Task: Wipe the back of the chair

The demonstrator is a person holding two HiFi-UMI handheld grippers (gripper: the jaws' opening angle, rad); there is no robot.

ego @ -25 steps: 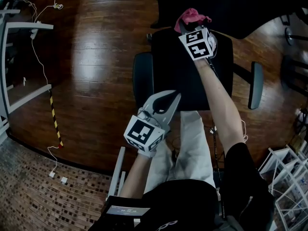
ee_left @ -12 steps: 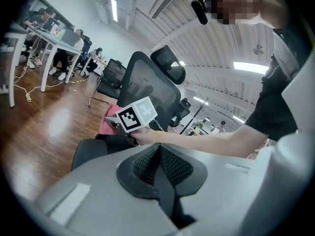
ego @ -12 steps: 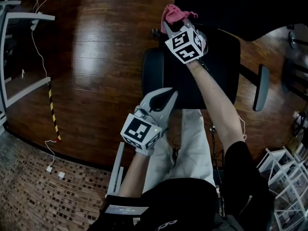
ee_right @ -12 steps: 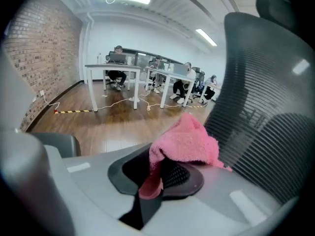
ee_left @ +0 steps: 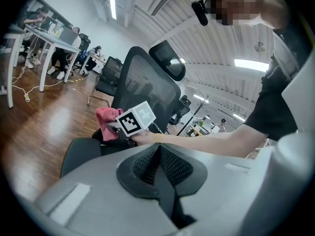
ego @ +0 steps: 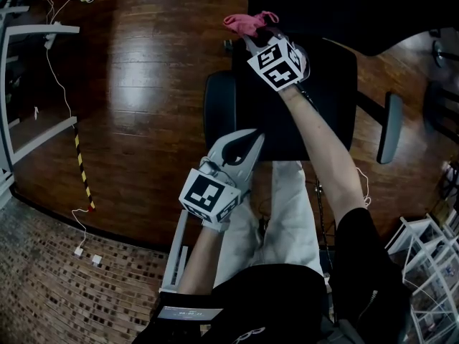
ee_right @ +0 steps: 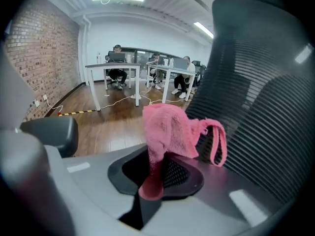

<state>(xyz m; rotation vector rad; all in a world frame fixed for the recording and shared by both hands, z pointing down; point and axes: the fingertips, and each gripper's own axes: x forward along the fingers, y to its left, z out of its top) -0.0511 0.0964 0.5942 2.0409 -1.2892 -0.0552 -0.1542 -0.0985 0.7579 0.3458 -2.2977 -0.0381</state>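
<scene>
A black mesh-backed office chair [ego: 301,113] stands in front of me, its back [ee_right: 261,97] filling the right of the right gripper view. My right gripper [ego: 252,36] is shut on a pink cloth [ego: 247,22], which it holds at the left edge of the chair back [ee_left: 142,90]; the cloth [ee_right: 172,132] bunches out of the jaws beside the mesh. My left gripper [ego: 247,143] hovers over the seat's near edge, shut and holding nothing, pointing toward the chair.
Dark wooden floor [ego: 136,84] surrounds the chair, with cables and a striped tape line [ego: 80,170] at the left. The chair's armrests [ego: 215,113] [ego: 391,127] stick out on both sides. White desks with seated people [ee_right: 118,65] stand far back.
My right gripper has moved the pink cloth leftward and slightly up along the chair back's edge. The left gripper has stayed nearly still.
</scene>
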